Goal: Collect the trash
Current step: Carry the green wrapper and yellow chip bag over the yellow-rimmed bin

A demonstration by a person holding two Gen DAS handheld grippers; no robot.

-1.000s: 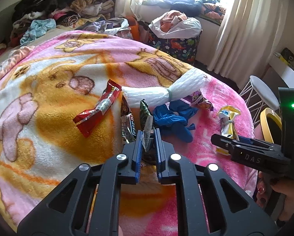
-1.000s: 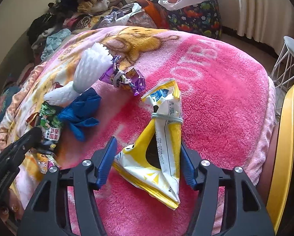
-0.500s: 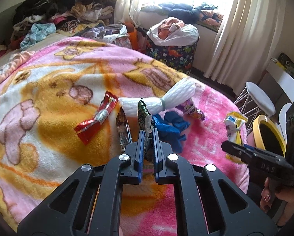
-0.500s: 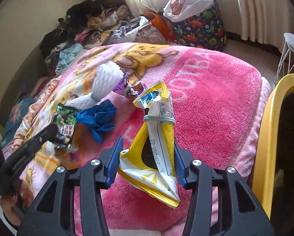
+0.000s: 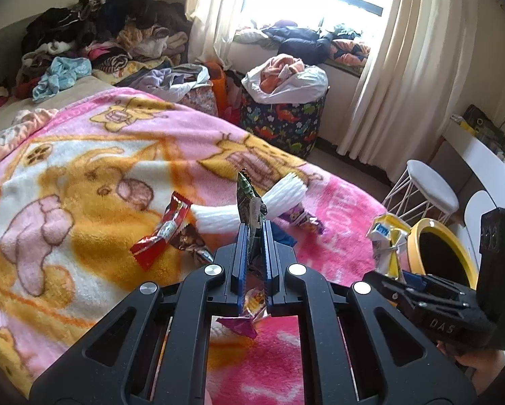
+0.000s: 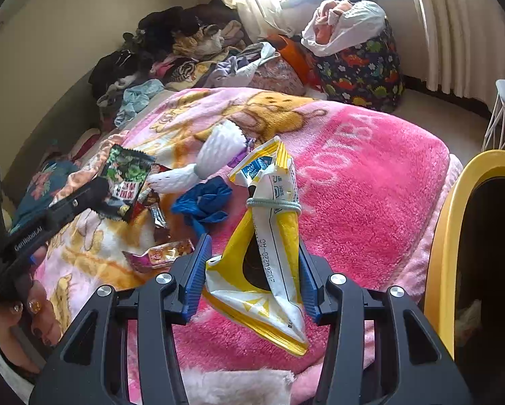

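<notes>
My left gripper (image 5: 254, 233) is shut on a green snack wrapper (image 5: 249, 202) and holds it above the pink blanket; it also shows in the right wrist view (image 6: 125, 179). My right gripper (image 6: 252, 263) is shut on a yellow and white wrapper (image 6: 269, 236) tied with a band, lifted next to the yellow-rimmed bin (image 6: 445, 236). On the blanket lie a red wrapper (image 5: 161, 233), a white plastic bundle (image 5: 252, 207), a blue glove (image 6: 203, 202), a purple wrapper (image 5: 303, 219) and a small orange-purple wrapper (image 6: 161, 254).
The bed's blanket (image 5: 83, 175) fills the left. Piles of clothes (image 5: 100, 44) lie at the back. A dinosaur-print basket (image 5: 282, 118) and a white stool (image 5: 428, 192) stand on the floor by the curtains. The bin (image 5: 434, 256) stands at the bed's right.
Both grippers have risen from the blanket with their wrappers. The right gripper closed on the yellow wrapper and moved toward the bin.
</notes>
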